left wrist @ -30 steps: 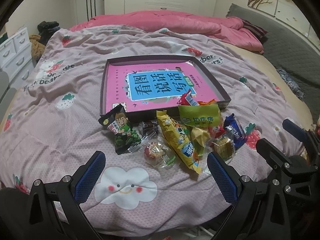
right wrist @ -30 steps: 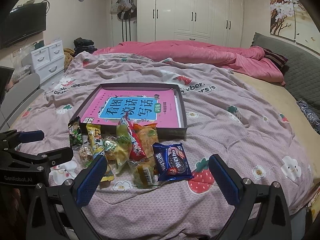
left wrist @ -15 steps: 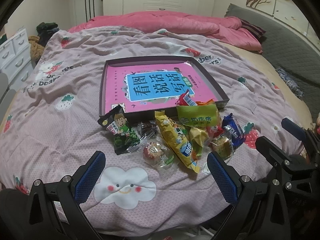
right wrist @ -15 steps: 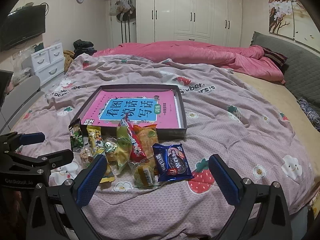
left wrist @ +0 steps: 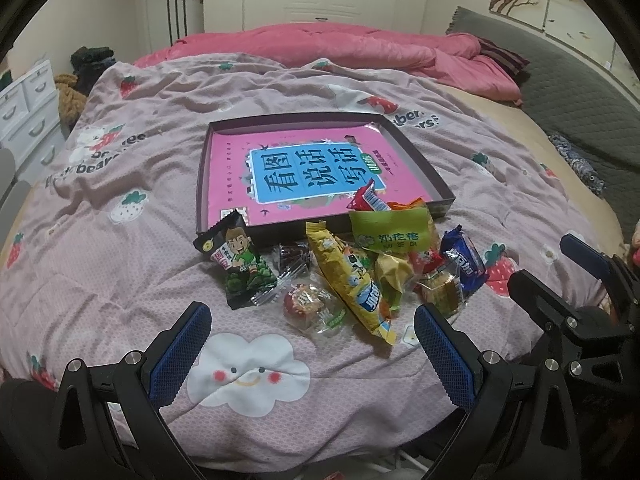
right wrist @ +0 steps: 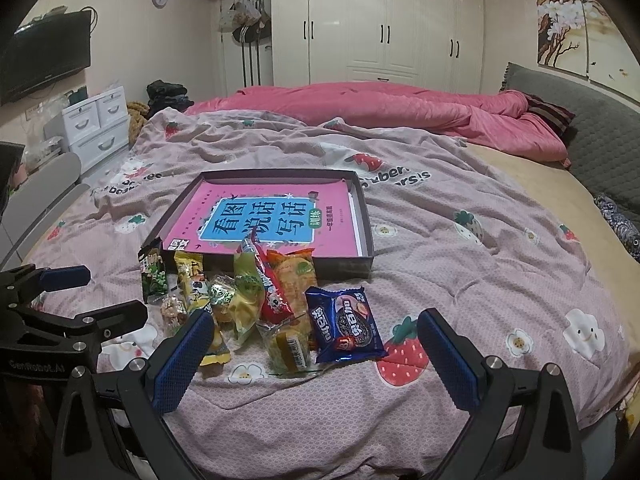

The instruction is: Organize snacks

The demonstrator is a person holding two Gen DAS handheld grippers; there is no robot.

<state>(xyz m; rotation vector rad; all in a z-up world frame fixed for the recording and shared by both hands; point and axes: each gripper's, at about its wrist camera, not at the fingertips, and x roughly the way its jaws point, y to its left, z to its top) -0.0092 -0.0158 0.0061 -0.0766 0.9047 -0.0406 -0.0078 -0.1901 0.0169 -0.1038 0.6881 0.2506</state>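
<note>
A heap of snack packets lies on the bed in front of a shallow dark box (left wrist: 416,160) (right wrist: 366,220) with a pink book inside. I see a black-green packet (left wrist: 240,266) (right wrist: 153,276), a long yellow packet (left wrist: 352,284), a green pouch (left wrist: 390,232), a red round sweet (left wrist: 306,302), a blue Oreo pack (left wrist: 466,262) (right wrist: 346,322) and an orange packet (right wrist: 296,276). My left gripper (left wrist: 310,350) is open, low, just short of the heap. My right gripper (right wrist: 312,354) is open, near the Oreo pack, holding nothing.
The bed carries a pink strawberry-print quilt (left wrist: 120,168) and a rumpled pink duvet (right wrist: 400,108) at the far side. A grey headboard (right wrist: 580,120) runs along the right. White drawers (right wrist: 96,124) and a wardrobe (right wrist: 380,24) stand beyond.
Both views have crept slightly toward the snacks and box. Both grippers stay open, and no packet has moved.
</note>
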